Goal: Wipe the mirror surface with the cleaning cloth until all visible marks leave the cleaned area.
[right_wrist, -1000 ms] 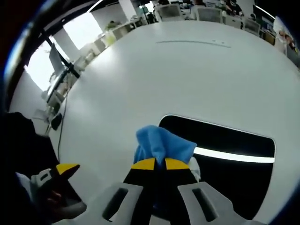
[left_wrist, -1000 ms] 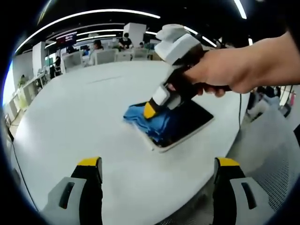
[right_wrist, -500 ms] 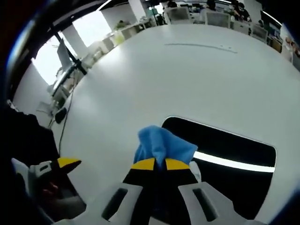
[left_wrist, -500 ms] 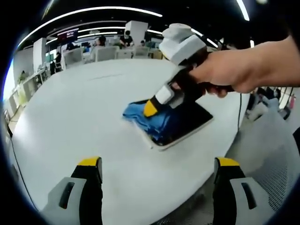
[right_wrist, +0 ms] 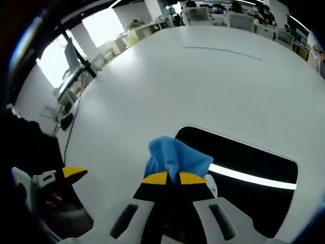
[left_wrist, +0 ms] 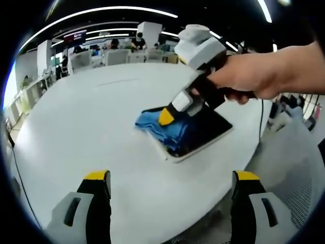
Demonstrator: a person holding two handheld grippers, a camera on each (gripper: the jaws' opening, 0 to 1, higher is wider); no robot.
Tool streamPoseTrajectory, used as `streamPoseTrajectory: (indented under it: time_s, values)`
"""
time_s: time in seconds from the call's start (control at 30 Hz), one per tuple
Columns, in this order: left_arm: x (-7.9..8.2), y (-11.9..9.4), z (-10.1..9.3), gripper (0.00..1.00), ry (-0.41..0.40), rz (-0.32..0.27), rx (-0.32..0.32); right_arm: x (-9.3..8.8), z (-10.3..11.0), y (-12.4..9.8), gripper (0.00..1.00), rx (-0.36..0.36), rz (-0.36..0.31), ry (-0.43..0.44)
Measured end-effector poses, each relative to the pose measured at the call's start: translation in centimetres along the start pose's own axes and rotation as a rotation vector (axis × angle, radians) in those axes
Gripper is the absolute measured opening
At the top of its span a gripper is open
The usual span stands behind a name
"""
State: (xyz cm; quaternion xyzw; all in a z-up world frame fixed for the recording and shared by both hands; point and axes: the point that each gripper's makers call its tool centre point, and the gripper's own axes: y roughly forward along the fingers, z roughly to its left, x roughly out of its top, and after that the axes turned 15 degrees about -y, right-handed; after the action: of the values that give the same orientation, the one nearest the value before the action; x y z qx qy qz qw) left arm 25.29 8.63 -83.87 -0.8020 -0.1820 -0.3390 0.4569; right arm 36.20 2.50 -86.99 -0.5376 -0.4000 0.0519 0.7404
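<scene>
The soft blue cloth (right_wrist: 177,158) lay crumpled on the glossy dark mirror (right_wrist: 254,157), over a smooth matt white table (left_wrist: 101,117).

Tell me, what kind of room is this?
Probably an open-plan office: beyond the large round white table stand rows of pale desks with chairs, people sit there, and long curved ceiling light strips run overhead.

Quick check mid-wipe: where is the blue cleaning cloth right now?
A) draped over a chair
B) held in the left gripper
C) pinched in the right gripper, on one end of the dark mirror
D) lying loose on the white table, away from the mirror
C: the right gripper has its jaws shut on the blue cleaning cloth, which lies on one end of the dark rectangular mirror; the left gripper is open and apart from it.
</scene>
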Motion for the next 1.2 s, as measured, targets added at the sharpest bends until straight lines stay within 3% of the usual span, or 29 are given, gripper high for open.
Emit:
streamPoseTrajectory:
  time_s: [0.2, 0.73, 0.83, 0.9, 0.93, 1.2]
  values:
    - [0.2, -0.1, 0.0, 0.99, -0.010, -0.010, -0.002, -0.4, -0.4, -0.3, 0.01, -0.004, -0.004, -0.006]
    - [0.7, 0.0, -0.7, 0.99, 0.066, -0.039, -0.030, -2.9, -3.7, -2.2, 0.01, -0.008, -0.019, 0.025]
    - [0.7, 0.0, -0.6, 0.99, 0.049, -0.039, -0.026, -3.4, -4.7, -2.7, 0.01, -0.006, -0.024, 0.046]
    - [-0.2, 0.2, -1.2, 0.99, -0.003, 0.003, -0.066, -3.8, -5.1, -3.0, 0.01, -0.007, -0.024, 0.049]
    - [-0.3, 0.3, -1.0, 0.99, 0.011, 0.010, -0.055, -3.9, -5.2, -3.1, 0.01, -0.009, -0.022, 0.046]
    - [0.3, 0.1, -0.7, 0.99, 0.020, -0.020, -0.037, -4.7, -6.4, -3.8, 0.01, -0.003, -0.028, 0.055]
